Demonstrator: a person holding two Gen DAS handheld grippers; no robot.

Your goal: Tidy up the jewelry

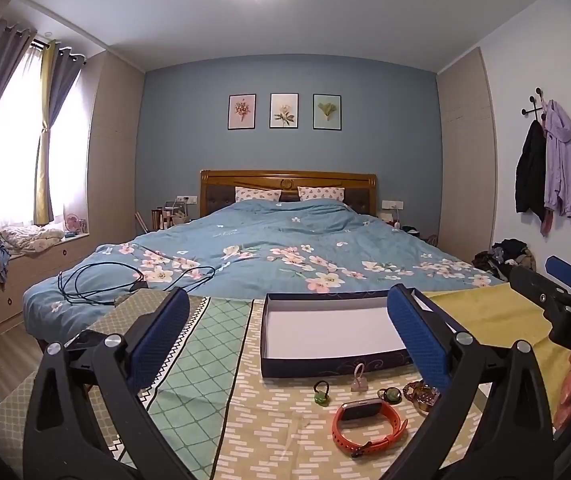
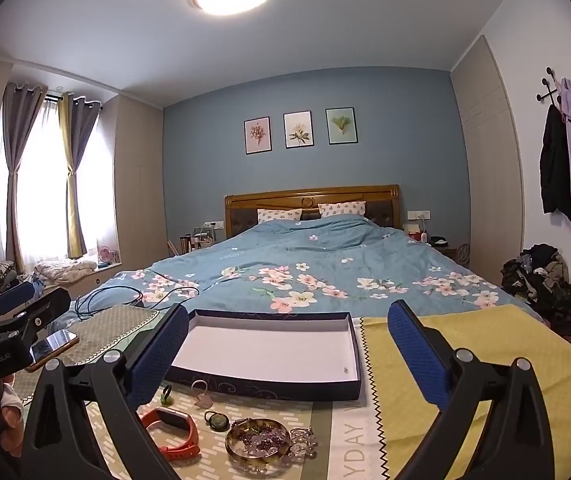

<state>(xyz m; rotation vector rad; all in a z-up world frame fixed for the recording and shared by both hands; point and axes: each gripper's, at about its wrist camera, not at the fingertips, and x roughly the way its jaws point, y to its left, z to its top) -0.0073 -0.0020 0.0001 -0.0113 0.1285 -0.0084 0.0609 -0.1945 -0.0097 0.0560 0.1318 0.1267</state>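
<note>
Silicone watch: an orange watch [image 1: 369, 424] lies nearest on the patterned tabletop [image 1: 269, 420]; the strap looks soft and springy, so I would pinch across the stiffer case.
Left gripper [image 1: 285, 344]: fingers spread wide, nothing between them, hovering above the cloth.
Right gripper [image 2: 285, 344]: likewise wide apart and empty.
Dish: at 3 o'clock of the watch, a shallow amber dish [image 2: 256, 440] holds a heap of purple beads, probably a bracelet; slippery, and likely to spill if the dish is tipped.
Loose pieces: clear crystal beads [image 2: 303, 438] touch the dish at 3 o'clock; a round dark pendant [image 2: 218, 420], a green charm [image 1: 320, 394] and a small pink tag [image 1: 359, 380] lie at 12 o'clock of the watch; light and fiddly, best taken by their loops.
Box: a dark blue box [image 2: 261, 386] with a white floor sits just beyond, nothing in it except a tiny speck I cannot identify.
Beyond: a bed [image 1: 285, 240].
</note>
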